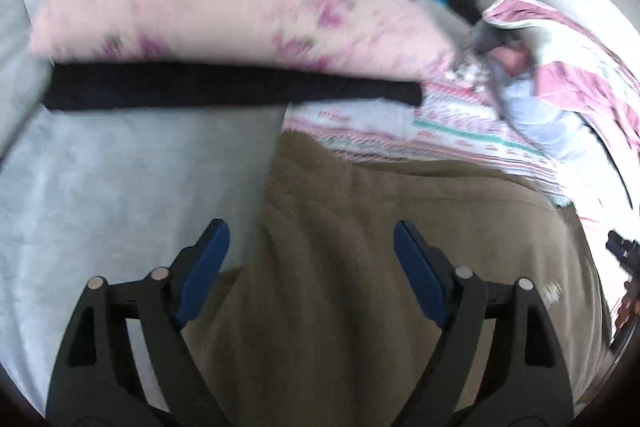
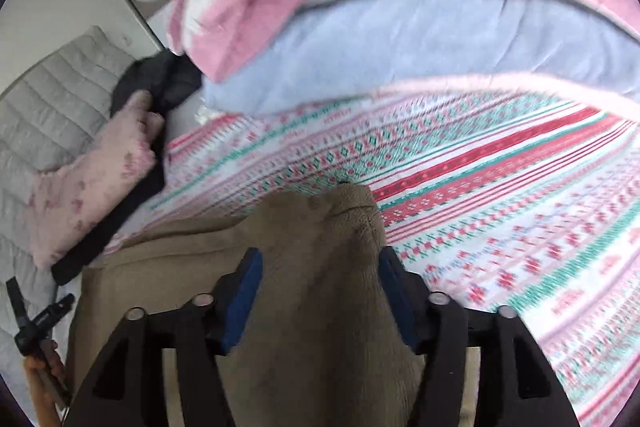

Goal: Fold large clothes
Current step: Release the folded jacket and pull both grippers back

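A large olive-brown fleece garment (image 1: 380,251) lies on the bed, partly over a patterned sheet (image 1: 440,135) and a pale grey cover (image 1: 120,187). My left gripper (image 1: 311,247) is open just above the garment's left edge, nothing between its blue pads (image 1: 208,263). In the right wrist view the same garment (image 2: 304,267) bulges up between the blue pads (image 2: 244,299) of my right gripper (image 2: 320,279), which is open around a raised fold of it. The left gripper also shows at the left edge of the right wrist view (image 2: 36,323).
A pink fluffy garment (image 1: 220,3) with a black band (image 1: 224,87) lies beyond the brown one. Pink and pale blue blankets (image 2: 400,27) are piled at the far side. A grey quilted cover (image 2: 52,99) and dark clothing (image 2: 160,79) lie left.
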Action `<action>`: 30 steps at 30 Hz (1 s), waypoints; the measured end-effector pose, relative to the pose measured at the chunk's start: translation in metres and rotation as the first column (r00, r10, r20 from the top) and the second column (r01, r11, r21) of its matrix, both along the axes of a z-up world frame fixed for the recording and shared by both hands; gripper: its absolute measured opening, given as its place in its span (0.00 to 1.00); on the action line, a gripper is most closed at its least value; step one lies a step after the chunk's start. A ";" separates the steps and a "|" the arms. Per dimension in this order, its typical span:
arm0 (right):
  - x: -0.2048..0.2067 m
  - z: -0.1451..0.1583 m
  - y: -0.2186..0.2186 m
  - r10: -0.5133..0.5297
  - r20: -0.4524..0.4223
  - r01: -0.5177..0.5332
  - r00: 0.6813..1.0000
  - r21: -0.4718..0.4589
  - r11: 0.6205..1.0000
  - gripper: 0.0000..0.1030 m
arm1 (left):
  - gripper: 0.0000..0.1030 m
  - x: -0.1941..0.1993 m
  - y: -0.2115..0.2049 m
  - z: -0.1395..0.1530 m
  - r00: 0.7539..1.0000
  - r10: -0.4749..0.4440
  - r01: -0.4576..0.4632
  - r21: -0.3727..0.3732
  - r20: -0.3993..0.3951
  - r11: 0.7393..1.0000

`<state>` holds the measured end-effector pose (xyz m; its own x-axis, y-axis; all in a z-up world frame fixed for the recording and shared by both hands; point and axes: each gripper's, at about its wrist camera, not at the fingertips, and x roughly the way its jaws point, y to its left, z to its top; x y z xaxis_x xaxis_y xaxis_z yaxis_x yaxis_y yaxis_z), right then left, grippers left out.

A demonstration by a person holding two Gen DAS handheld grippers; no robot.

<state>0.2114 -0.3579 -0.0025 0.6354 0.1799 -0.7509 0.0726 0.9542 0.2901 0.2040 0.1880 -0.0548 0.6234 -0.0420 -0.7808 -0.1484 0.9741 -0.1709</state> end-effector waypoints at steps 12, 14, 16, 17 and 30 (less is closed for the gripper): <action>-0.131 0.018 0.087 0.136 0.087 -0.123 0.987 -0.146 0.982 0.82 | 0.99 -0.132 -0.084 0.014 0.998 -0.069 0.069 0.010 0.008 0.998; -0.146 0.013 0.099 0.169 0.079 -0.155 0.983 -0.152 0.976 0.82 | 0.99 -0.149 -0.098 0.009 0.997 -0.074 0.073 0.034 0.011 0.997; -0.158 0.007 0.107 0.196 0.070 -0.185 0.978 -0.140 0.973 0.82 | 0.99 -0.159 -0.108 0.005 0.996 -0.078 0.077 0.037 0.032 0.996; -0.162 0.004 0.111 0.210 0.062 -0.200 0.976 -0.139 0.970 0.82 | 0.99 -0.162 -0.114 0.003 0.995 -0.090 0.088 0.038 0.041 0.995; -0.195 -0.012 0.139 0.218 0.038 -0.196 0.975 -0.311 0.930 0.82 | 0.99 -0.195 -0.155 -0.009 0.994 -0.105 0.103 0.084 0.025 0.991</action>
